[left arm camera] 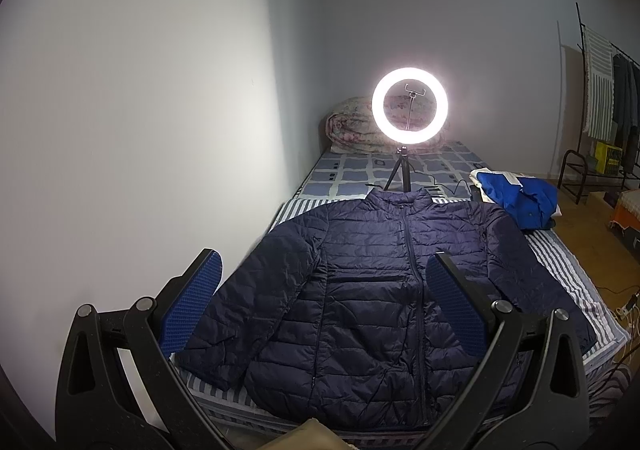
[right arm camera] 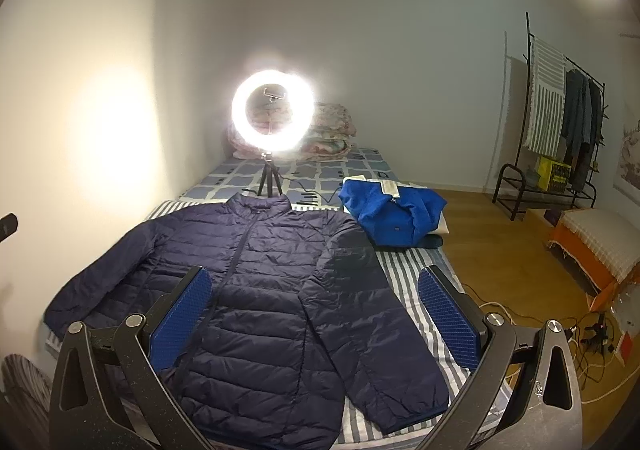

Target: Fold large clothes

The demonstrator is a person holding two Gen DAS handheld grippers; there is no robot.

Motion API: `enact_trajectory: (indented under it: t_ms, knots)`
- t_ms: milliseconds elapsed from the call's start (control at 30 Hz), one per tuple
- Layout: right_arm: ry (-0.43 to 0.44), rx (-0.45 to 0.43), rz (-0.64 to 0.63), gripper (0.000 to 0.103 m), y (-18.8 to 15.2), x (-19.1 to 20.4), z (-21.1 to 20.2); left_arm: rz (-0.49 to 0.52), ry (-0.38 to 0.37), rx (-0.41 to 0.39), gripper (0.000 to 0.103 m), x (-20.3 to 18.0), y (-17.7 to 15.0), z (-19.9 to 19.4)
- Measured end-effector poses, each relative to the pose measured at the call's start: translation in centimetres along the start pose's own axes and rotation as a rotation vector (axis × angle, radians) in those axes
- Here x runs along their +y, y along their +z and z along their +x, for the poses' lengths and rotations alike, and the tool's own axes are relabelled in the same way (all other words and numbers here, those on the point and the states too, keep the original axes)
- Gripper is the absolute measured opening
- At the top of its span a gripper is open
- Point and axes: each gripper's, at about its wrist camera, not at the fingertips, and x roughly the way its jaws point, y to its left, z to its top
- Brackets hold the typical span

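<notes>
A navy quilted puffer jacket (left arm camera: 372, 290) lies flat and zipped on the striped bed, collar away from me and both sleeves spread out; it also shows in the right wrist view (right arm camera: 256, 290). My left gripper (left arm camera: 324, 262) is open and empty, held above the jacket's lower front, its blue pads wide apart. My right gripper (right arm camera: 316, 278) is open and empty, held above the jacket's right sleeve (right arm camera: 372, 322) and the bed's right side. Neither gripper touches the jacket.
A lit ring light on a small tripod (left arm camera: 409, 108) stands on the bed behind the collar. A crumpled blue garment (right arm camera: 394, 214) lies at the bed's right. A rolled floral quilt (left arm camera: 352, 126) lies at the headboard end. A clothes rack (right arm camera: 560, 122) and floor cables (right arm camera: 592, 334) are on the right.
</notes>
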Motion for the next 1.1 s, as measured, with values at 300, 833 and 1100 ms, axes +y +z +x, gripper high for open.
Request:
enact_trajectory:
  t_ms: [300,833,1100]
  knots:
    - [0.039,0.010,-0.017,0.102,0.0,1.9,1.0,-0.005,0.033,0.010,0.103,1.2,-0.2,0.1]
    - [0.252,-0.004,-0.166,0.102,0.9,11.6,6.2,-0.057,0.238,0.032,0.103,9.3,-3.3,-2.1]
    - [0.579,0.042,-0.285,0.102,0.3,20.5,9.4,-0.111,0.326,0.051,0.103,13.2,-6.1,-4.7]
